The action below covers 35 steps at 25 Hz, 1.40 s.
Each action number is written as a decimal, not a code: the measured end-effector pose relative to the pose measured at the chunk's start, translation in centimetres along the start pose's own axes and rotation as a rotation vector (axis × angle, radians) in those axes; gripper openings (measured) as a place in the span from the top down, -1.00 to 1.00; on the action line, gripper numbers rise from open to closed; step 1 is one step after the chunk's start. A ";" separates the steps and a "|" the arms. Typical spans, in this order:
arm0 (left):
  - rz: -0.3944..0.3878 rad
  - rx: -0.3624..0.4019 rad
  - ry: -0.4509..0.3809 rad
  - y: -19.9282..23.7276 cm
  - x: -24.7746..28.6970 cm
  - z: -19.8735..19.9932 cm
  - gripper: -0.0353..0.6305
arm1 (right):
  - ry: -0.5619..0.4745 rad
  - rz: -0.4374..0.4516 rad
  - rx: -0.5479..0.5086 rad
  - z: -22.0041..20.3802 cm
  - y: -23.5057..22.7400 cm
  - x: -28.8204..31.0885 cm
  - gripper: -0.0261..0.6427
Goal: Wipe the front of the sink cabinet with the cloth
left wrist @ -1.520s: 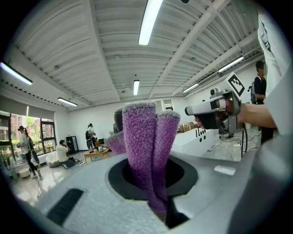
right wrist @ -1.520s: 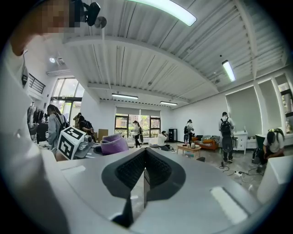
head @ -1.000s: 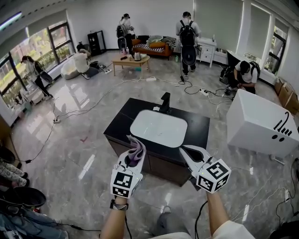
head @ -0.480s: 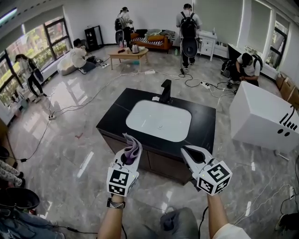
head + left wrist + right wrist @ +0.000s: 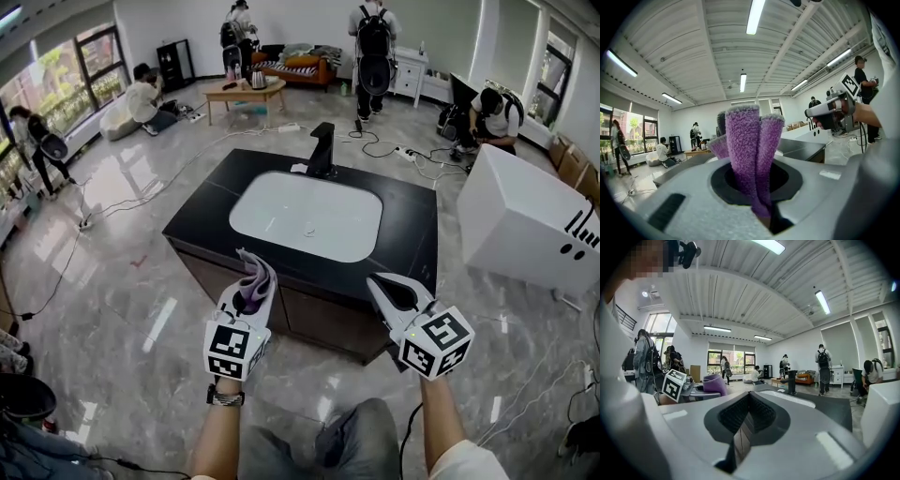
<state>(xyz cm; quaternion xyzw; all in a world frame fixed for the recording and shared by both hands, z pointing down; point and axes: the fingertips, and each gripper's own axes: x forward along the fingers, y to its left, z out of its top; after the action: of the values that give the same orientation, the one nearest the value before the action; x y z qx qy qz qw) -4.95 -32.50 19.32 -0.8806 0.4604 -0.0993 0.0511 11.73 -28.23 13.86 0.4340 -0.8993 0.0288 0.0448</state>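
Note:
The sink cabinet has a black top (image 5: 202, 225), a white basin (image 5: 305, 216) and a black faucet (image 5: 322, 150); its dark brown front (image 5: 314, 323) faces me. My left gripper (image 5: 255, 274) hangs before the front's left part, shut on a folded purple cloth (image 5: 253, 289). The cloth (image 5: 749, 150) sticks up out of the left gripper (image 5: 757, 187) in the left gripper view. My right gripper (image 5: 392, 289) is level with the countertop's near edge at the right, shut with nothing in it. In the right gripper view the right gripper (image 5: 745, 423) shows closed pads, with the cloth (image 5: 714, 384) off to the left.
A large white box (image 5: 525, 225) stands to the cabinet's right. Cables (image 5: 412, 155) run over the glossy grey floor behind the cabinet. Several people, a coffee table (image 5: 234, 92) and a sofa (image 5: 300, 66) are at the room's far end. My knee (image 5: 361, 441) is below.
The cabinet has come nearer and lower in the head view. Both grippers keep their pose in front of me, the left still holding the cloth.

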 end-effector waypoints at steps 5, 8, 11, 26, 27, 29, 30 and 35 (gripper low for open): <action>-0.012 0.030 -0.026 -0.6 1.9 -4.9 0.75 | -0.033 0.022 0.024 -5.3 -0.4 0.9 0.90; 0.000 0.031 -0.058 -0.6 2.5 -8.9 0.75 | -0.065 0.040 0.030 -9.3 0.3 1.4 0.90; 0.001 0.042 -0.073 -1.3 2.9 -13.4 0.75 | -0.081 0.040 0.014 -13.5 0.7 2.1 0.90; -0.050 -0.001 -0.043 -1.2 6.0 -25.3 0.75 | -0.044 -0.078 0.019 -25.3 0.6 3.2 0.90; -0.055 -0.011 -0.047 -0.9 6.4 -25.4 0.75 | -0.043 -0.086 0.022 -25.6 0.6 3.1 0.90; -0.065 -0.018 -0.053 -0.7 7.3 -25.4 0.75 | -0.042 -0.105 0.020 -26.3 0.4 2.9 0.90; -0.071 -0.017 -0.051 -0.8 7.8 -25.5 0.75 | -0.043 -0.115 0.017 -26.7 0.2 2.7 0.90; -0.091 0.020 -0.028 -1.6 10.0 -25.8 0.75 | -0.042 -0.179 0.009 -27.9 -1.3 1.3 0.90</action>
<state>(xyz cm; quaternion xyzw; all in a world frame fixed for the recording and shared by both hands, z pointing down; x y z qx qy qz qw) -3.84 -39.78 46.00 -0.9015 0.4179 -0.0939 0.0619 13.49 -27.50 41.75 0.5132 -0.8576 0.0195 0.0263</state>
